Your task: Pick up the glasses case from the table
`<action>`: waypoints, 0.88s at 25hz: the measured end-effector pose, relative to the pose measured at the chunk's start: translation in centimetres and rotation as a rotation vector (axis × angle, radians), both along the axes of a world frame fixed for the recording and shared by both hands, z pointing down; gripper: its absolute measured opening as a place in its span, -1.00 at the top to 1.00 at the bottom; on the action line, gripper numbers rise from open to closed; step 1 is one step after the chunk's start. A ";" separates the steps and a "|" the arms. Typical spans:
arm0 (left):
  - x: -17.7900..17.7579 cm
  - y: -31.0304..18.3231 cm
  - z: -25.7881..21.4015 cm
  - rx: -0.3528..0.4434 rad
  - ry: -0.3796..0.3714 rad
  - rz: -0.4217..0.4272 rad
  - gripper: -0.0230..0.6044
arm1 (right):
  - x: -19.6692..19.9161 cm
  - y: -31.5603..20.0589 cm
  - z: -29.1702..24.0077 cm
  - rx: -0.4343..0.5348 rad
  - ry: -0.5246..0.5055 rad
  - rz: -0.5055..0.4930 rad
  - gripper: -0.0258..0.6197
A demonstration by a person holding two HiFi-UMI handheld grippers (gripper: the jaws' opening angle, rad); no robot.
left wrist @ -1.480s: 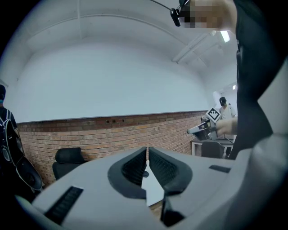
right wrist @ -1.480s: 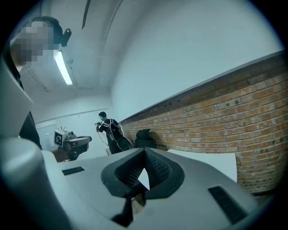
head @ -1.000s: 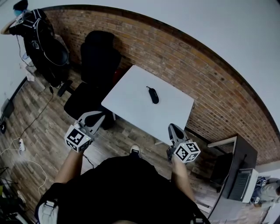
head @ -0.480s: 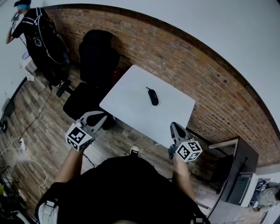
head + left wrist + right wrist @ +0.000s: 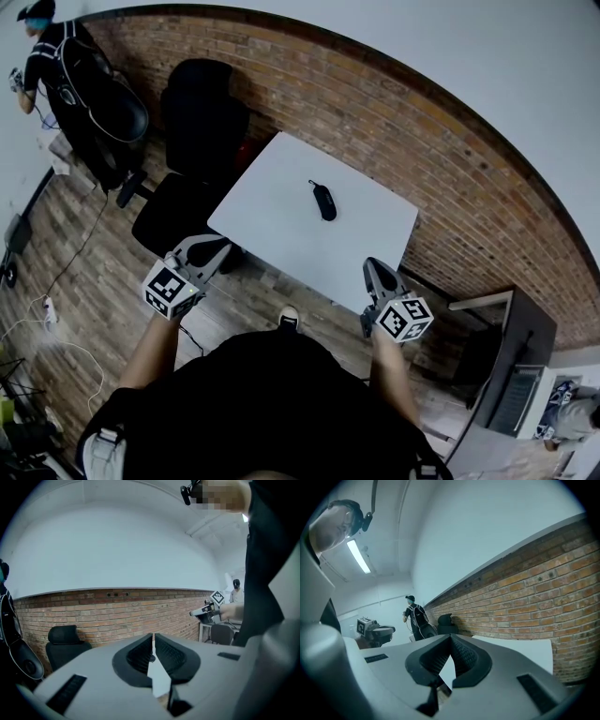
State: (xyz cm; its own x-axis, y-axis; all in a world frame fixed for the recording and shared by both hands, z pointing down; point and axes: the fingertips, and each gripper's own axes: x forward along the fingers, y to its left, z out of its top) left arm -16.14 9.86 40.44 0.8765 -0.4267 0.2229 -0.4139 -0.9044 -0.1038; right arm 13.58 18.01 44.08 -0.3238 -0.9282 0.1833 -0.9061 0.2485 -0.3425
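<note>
Two grippers, both clenched on nothing, and the pick-up hasn't begun.

Head view: the glasses case lies alone on the white table, about mid-table, a bit nearer the far edge by the brick wall. Its long axis runs approx. along the diagonal from the far-left corner to the near-right corner. A thin tail sticks out at the far end, prob. a strap. The left gripper hangs just off the near-left corner and the right gripper sits at the near-right corner. The case is ahead of both & between them. The right one looks a little nearer, and the case points nearly end-on at it. The left one faces the long side. My call: go in w/ the right, open first, then straddle the narrow width.

Left gripper view: tips meet, leaving only a slit w/ white table showing thru. A dark speck there may be the case, can't tell.

Right gripper view: jaws together, nothing btw them. The table lies ahead, case not in sight.
</note>
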 end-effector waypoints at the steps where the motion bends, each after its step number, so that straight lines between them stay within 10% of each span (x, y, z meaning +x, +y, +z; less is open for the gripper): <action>1: 0.2 -0.1 -0.1 0.004 0.005 0.000 0.85 | 0.2 -0.1 0.2 -0.004 0.001 0.001 0.87; 22: 4.0 -5.1 0.1 -0.001 0.018 -0.004 0.85 | 3.4 -5.9 1.3 -0.026 0.009 -0.024 0.87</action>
